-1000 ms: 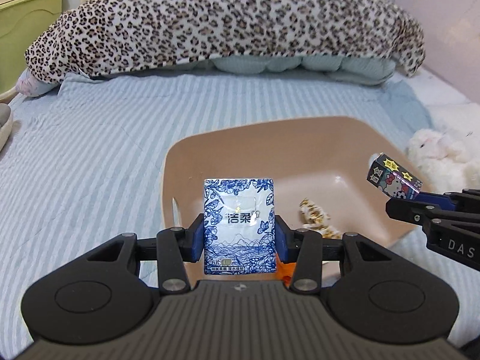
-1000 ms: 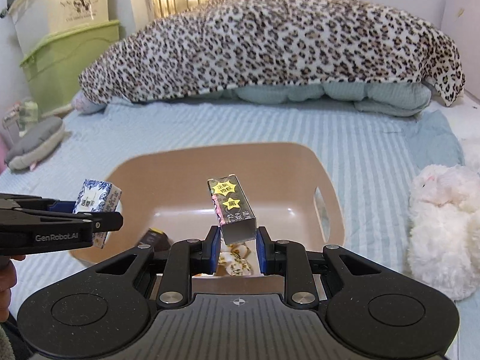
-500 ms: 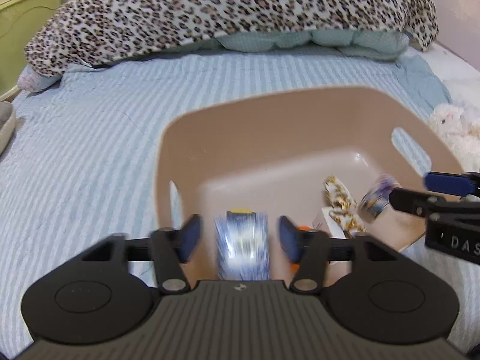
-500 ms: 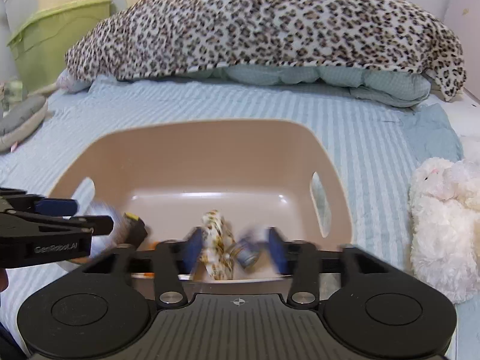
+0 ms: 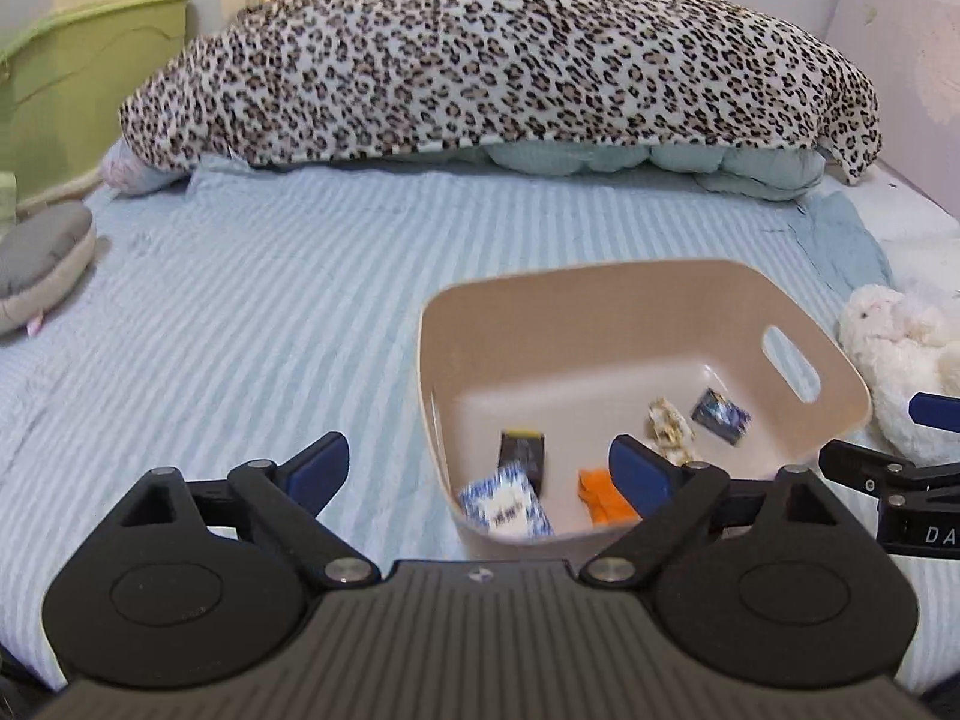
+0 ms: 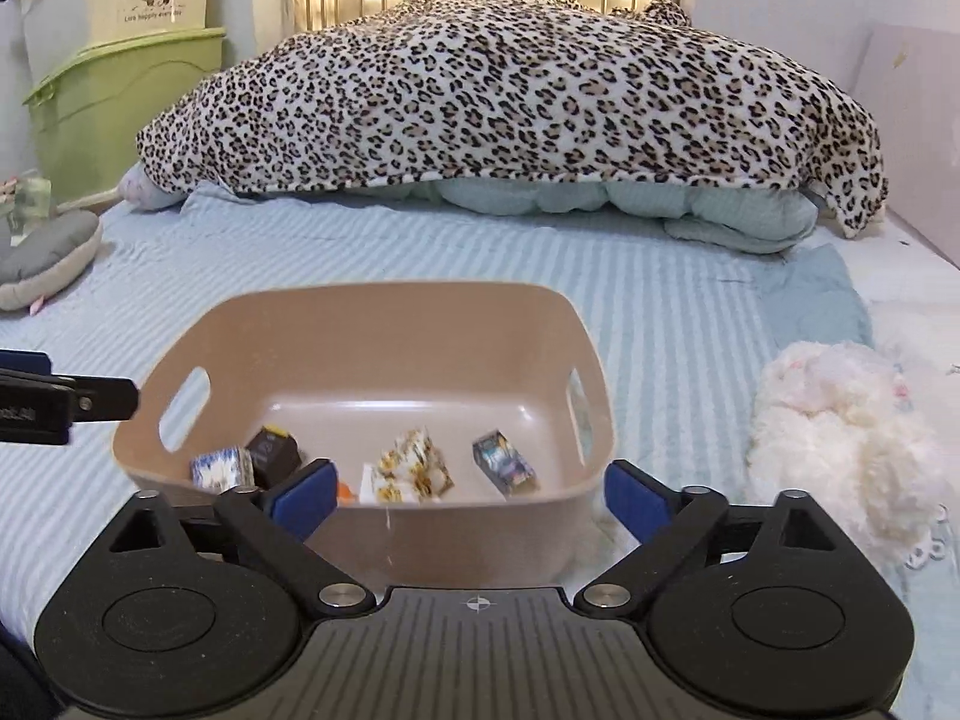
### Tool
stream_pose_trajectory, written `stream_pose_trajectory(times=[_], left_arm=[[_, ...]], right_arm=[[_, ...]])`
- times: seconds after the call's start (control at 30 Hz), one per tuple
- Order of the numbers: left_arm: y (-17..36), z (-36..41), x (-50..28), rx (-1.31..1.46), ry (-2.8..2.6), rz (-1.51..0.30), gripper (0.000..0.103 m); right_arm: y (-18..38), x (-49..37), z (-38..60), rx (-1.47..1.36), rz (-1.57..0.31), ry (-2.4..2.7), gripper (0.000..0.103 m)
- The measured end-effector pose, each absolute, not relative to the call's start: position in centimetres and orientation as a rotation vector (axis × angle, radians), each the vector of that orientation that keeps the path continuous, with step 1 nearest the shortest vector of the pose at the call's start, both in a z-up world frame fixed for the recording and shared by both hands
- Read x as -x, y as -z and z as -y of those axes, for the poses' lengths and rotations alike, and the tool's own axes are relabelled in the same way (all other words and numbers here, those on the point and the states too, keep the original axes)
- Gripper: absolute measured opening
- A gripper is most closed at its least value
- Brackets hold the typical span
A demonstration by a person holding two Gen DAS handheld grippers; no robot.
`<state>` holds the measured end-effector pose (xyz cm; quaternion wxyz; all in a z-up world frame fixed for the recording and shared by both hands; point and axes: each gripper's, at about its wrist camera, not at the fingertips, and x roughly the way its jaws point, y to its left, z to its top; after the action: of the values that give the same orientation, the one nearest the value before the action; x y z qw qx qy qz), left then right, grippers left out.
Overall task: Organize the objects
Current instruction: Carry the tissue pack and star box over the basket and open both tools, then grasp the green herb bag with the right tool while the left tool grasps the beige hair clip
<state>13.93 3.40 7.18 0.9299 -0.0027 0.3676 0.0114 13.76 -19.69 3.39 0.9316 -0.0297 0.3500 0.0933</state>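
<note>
A tan plastic basket (image 5: pixel 540 294) (image 6: pixel 384 312) sits on the striped bed. Inside lie a blue-and-white tissue pack (image 5: pixel 507 507) (image 6: pixel 221 468), a black box (image 5: pixel 523 453) (image 6: pixel 275 453), an orange item (image 5: pixel 603 498), a leopard-print packet (image 5: pixel 669 426) (image 6: pixel 414 468) and a small cartoon box (image 5: pixel 720 415) (image 6: pixel 503 463). My left gripper (image 5: pixel 480 474) is open and empty, just before the basket's near left corner. My right gripper (image 6: pixel 468 495) is open and empty at the basket's near wall.
A leopard-print blanket (image 5: pixel 498 60) over pale quilts lies across the back of the bed. A white plush toy (image 6: pixel 840 438) (image 5: pixel 894 354) lies right of the basket. A grey cushion (image 5: pixel 36 264) and green storage bins (image 6: pixel 120 102) are at the left.
Both grippers opened and let go: the tissue pack and the cartoon box dropped into the basket. Both grippers then drew back and up from the basket.
</note>
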Motion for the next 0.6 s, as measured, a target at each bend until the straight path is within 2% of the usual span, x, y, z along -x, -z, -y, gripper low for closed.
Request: stream_pose_trajectory(times=[0.23,0.6], left_arm=[[-4.8,-5.1,-12.0,0.022,-0.053,-0.830,0.095],[2.1,-6.2,-11.9,0.062,-0.069,-1.032,0.095]], right_arm=[[-1.2,-12.0,20.0,0.063,-0.807,-0.184,0.103],[4.2,-12.4,19.7,0.027,-1.017,-0.175,0.103]])
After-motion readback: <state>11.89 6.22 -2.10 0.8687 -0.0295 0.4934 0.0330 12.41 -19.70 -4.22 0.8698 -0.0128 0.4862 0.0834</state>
